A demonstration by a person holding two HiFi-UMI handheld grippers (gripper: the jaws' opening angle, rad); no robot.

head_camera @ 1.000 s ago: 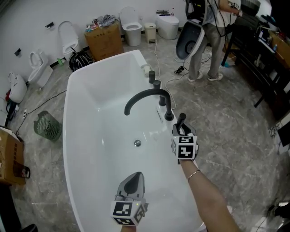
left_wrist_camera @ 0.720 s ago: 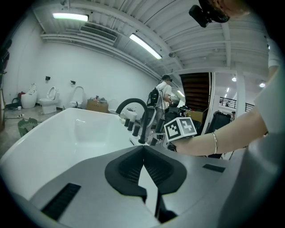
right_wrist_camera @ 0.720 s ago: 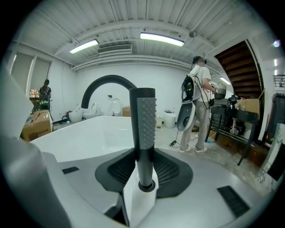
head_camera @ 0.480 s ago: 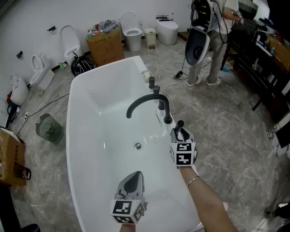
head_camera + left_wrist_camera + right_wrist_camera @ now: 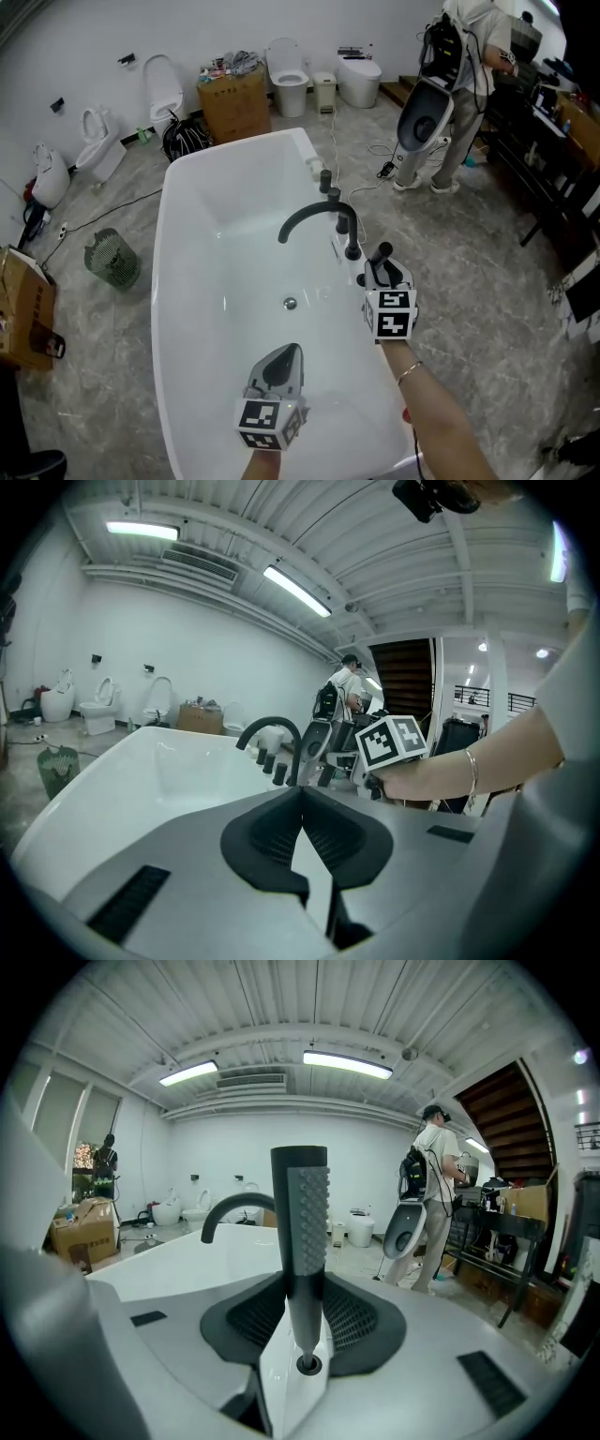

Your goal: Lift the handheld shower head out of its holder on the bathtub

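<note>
A white bathtub point(image 5: 187, 281) fills the middle of the head view, with a black arched faucet point(image 5: 314, 214) on its right rim. My right gripper point(image 5: 380, 274) hovers over that rim just behind the faucet, shut on the black stick-shaped shower head point(image 5: 382, 253). In the right gripper view the shower head point(image 5: 302, 1222) stands upright between the pads of the right gripper point(image 5: 302, 1288), its studded face turned right. The holder on the rim is hidden under the gripper. My left gripper point(image 5: 281, 367) hangs over the tub's near end, shut and empty; its jaws meet in the left gripper view point(image 5: 302, 808).
Black valve handles point(image 5: 325, 178) line the rim beyond the faucet, and a drain point(image 5: 290, 303) sits in the tub floor. Behind the tub are toilets point(image 5: 289, 61) and a cardboard box point(image 5: 232, 101). A person point(image 5: 469, 56) stands back right beside dark shelving. A green wire basket point(image 5: 112, 260) sits left.
Both grippers have risen toward the camera. The right one carried the shower head up with it. The left stayed shut over the tub.
</note>
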